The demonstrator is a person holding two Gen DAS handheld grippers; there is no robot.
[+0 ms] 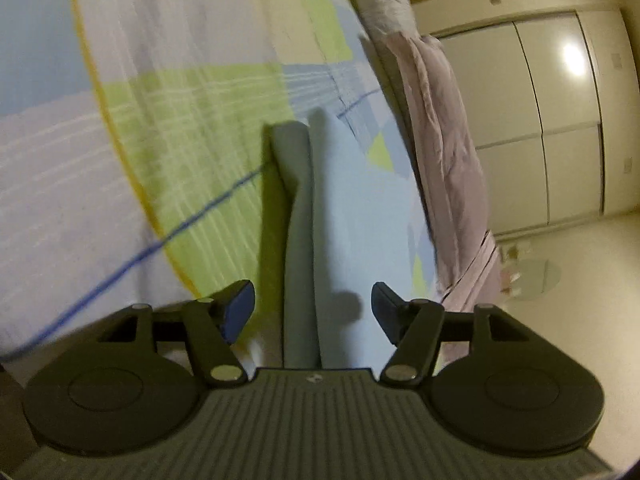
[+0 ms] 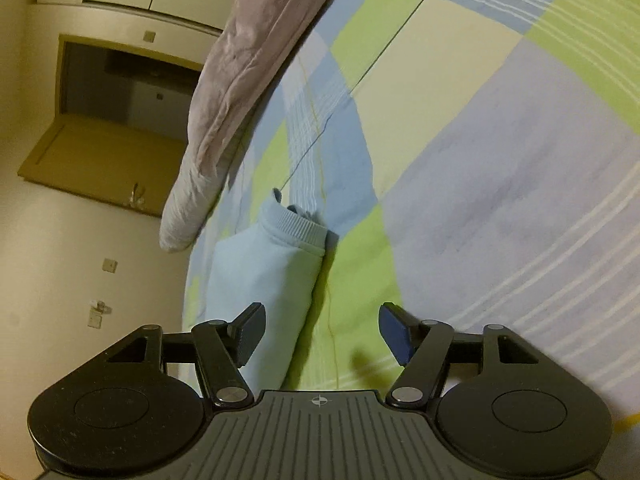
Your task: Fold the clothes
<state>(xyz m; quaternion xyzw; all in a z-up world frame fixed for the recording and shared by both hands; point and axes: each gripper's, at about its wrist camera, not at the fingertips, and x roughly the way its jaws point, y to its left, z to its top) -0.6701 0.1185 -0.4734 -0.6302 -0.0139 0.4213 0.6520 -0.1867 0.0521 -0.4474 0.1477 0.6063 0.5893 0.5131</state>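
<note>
A: Bedroom with cream walls and pale glossy wardrobe doors (image 1: 532, 120); working surface: bed under checked cotton sheet in green, blue and lilac (image 1: 180, 120). Crumpled mauve-grey quilt (image 1: 436, 128) bunched along bed edge, apparently pushed clear of the working area.

B: Task item?

A: Light blue knit garment with ribbed cuff (image 2: 264, 276), lying flat on the sheet as a long narrow strip. Ribbed cuff (image 2: 296, 228) at the far end in the right view. Darker fold or underside along one long edge in the left view (image 1: 296, 216), suggesting doubling lengthwise. Narrow shape equally consistent with a sleeve laid out or a body partly folded; undecidable from these views.

B: Holding gear?

A: Left hand-held gripper (image 1: 312, 312): released, fingers spread wide, nothing between them; garment running straight out from between them, directly below. Right hand-held gripper (image 2: 322, 334): likewise spread and empty; garment beside its left finger (image 2: 250, 334), mostly off-centre, bare green sheet between the fingers.

B: Reason for the arrangement?

A: Likely one gripper stationed at each end of the strip, facing along it. Contact with fabric not discernible.
</note>
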